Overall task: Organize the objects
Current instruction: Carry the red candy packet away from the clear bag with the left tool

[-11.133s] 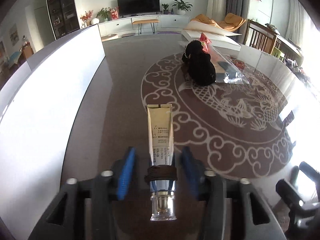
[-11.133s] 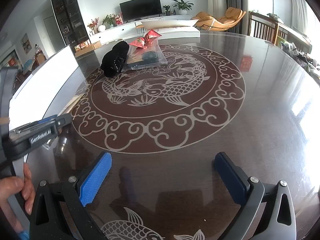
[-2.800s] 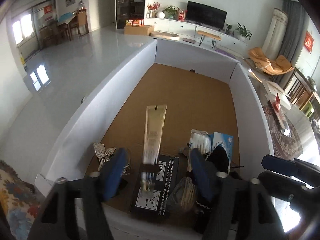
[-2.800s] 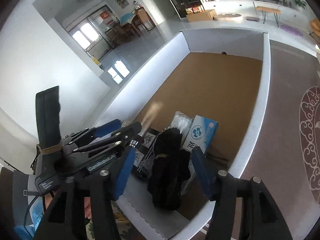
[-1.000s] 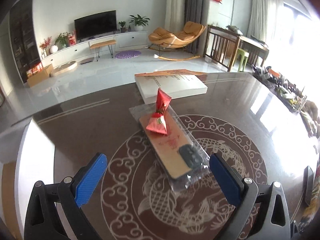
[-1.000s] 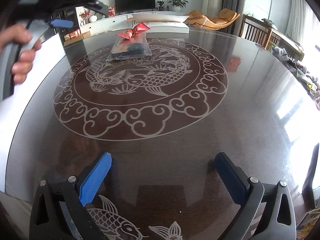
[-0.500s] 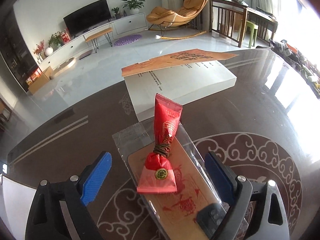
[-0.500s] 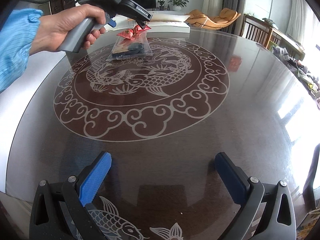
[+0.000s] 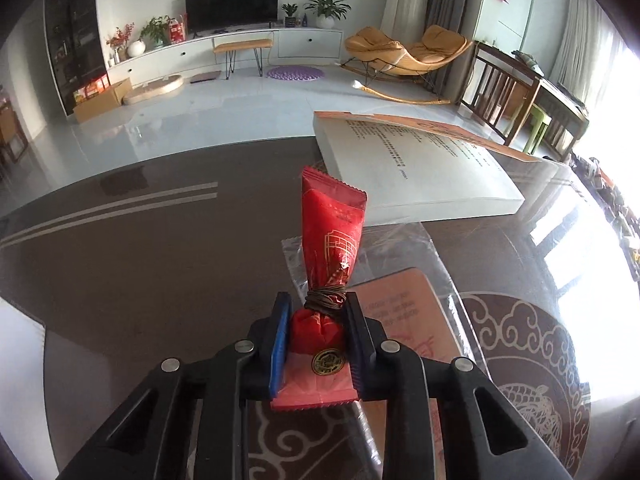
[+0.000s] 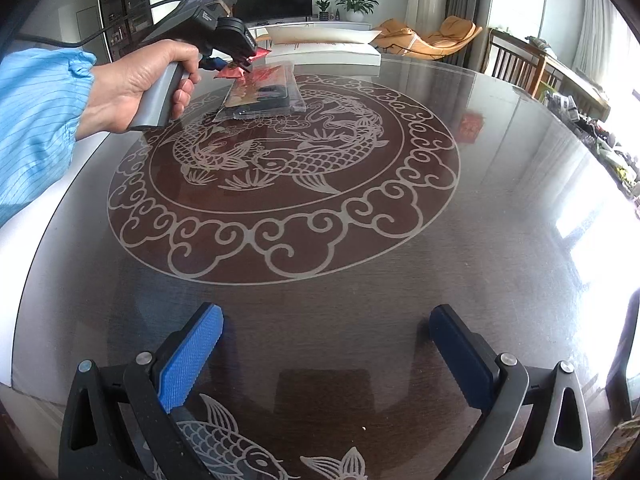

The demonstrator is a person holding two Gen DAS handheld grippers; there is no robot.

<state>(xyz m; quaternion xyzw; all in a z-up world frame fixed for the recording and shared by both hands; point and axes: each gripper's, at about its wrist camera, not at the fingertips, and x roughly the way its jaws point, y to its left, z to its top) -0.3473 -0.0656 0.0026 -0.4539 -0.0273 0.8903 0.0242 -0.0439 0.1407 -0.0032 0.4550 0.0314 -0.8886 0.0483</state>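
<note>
The left gripper (image 9: 316, 344), jaws just closed on the red sachet (image 9: 328, 280), should lift straight off the clear packet (image 9: 404, 308) near the table's (image 10: 360, 280) far edge; the right gripper (image 10: 324, 356) stays open.

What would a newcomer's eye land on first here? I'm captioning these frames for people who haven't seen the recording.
First, the bright red foil sachet tied with brown cord, pinched between the left gripper's blue pads, which have just been closing on it. Beneath it lies a flat clear plastic packet with a tan card on the dark round table with its pale dragon-and-cloud pattern. The right gripper hangs open over the table's near edge.
</note>
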